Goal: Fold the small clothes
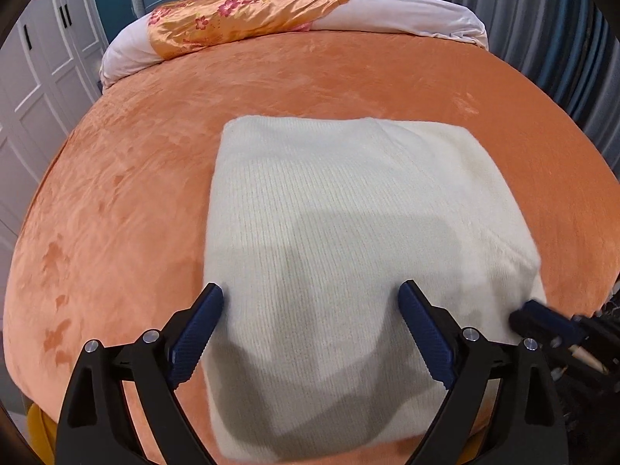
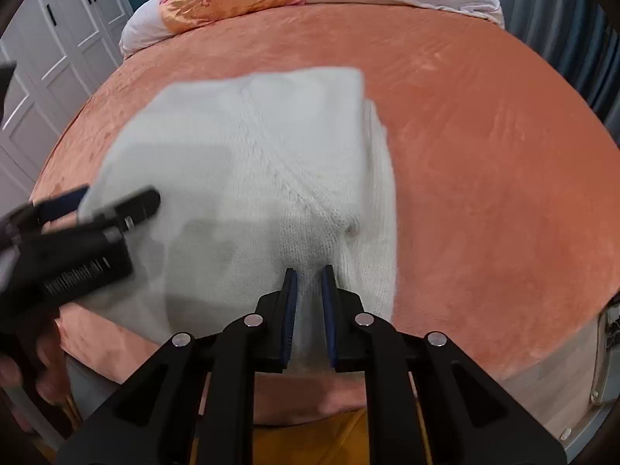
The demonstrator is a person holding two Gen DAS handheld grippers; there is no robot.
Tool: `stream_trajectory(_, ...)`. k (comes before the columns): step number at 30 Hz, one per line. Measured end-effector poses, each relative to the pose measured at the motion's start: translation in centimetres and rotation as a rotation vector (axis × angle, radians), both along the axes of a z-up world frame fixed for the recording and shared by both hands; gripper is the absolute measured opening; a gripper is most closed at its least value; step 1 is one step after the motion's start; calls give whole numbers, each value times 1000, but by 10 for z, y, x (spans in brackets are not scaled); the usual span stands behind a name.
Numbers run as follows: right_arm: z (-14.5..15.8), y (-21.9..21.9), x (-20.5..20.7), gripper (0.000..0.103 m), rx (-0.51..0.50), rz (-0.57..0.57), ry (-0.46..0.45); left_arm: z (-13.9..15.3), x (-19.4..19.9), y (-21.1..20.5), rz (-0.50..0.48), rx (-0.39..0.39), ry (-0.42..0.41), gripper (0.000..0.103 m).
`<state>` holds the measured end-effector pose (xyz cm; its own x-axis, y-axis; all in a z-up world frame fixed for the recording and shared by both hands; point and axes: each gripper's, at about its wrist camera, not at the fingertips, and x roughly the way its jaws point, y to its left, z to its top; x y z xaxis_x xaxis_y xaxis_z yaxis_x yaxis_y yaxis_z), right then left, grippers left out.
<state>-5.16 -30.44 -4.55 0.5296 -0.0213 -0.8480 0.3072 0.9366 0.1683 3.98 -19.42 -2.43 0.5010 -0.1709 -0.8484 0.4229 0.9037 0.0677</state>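
Observation:
A white knit garment (image 1: 329, 193) lies folded into a rough rectangle on the orange bed cover (image 1: 135, 174). My left gripper (image 1: 312, 290) stands open over its near left part, one finger off the left edge, and its pads do not press the fabric. In the right wrist view the left gripper (image 2: 116, 195) shows at the garment's (image 2: 252, 147) left side. My right gripper (image 2: 310, 274) is shut on the garment's near edge, with knit fabric pinched between its pads. The left wrist view shows the right gripper (image 1: 542, 317) blurred at the garment's near right corner.
The orange cover (image 2: 484, 155) spreads wide around the garment. A white quilt with an orange floral satin panel (image 1: 240, 15) lies at the bed's far end. White wardrobe doors (image 1: 38, 77) stand left, a grey curtain (image 1: 562, 38) right. A hand (image 2: 23, 368) holds the left gripper.

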Motion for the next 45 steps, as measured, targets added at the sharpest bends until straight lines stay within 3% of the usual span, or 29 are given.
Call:
stream_trajectory(2,10,1,-2,15,47,2,-28,2,-3,3,14,-5,11,89)
stream_trajectory(6,-11,6,-2,15,-13,26,37,3,-12,7,26,0,15,89)
stream_trajectory(8,-14,13,-7,16,-32,31,12,1,-18,9,27,10,16,89)
stream_trajectory(12,0,20,-11,17,-61,11,9,-6,-27,8,24,45,24,91)
stream_trajectory(15,10,20,-17,23,-39,-4,-29,-10,-29,13,33,33,56,91)
stream_trajectory(19,-14,17,-16,24,-25,-12,13,-21,-28,21,47,30,82,94)
stream_trajectory(22,2,14,-19,24,-17,-14,-15,-19,-27,28,49,-3,103,96)
stream_trajectory(23,11,9,-22,29,5,-28,-45,-14,-27,31,53,-26,114,95)
stream_trajectory(24,16,5,-24,42,23,-38,-64,-8,-26,35,61,-60,124,94)
stream_trajectory(27,29,-19,-28,64,83,-92,-126,11,-11,50,102,-176,150,95)
stream_trajectory(28,26,-29,-26,67,111,-112,-130,15,-5,54,118,-205,155,95)
stream_trajectory(34,-31,-52,12,71,259,-106,18,-7,40,62,179,-263,249,98)
stream_trajectory(36,-43,-53,19,82,311,-101,6,-16,44,62,188,-323,291,98)
stream_trajectory(38,-47,-52,22,86,345,-94,-15,-23,45,59,192,-360,315,98)
stream_trajectory(45,-54,-48,45,92,395,-35,-79,-32,45,49,190,-361,266,98)
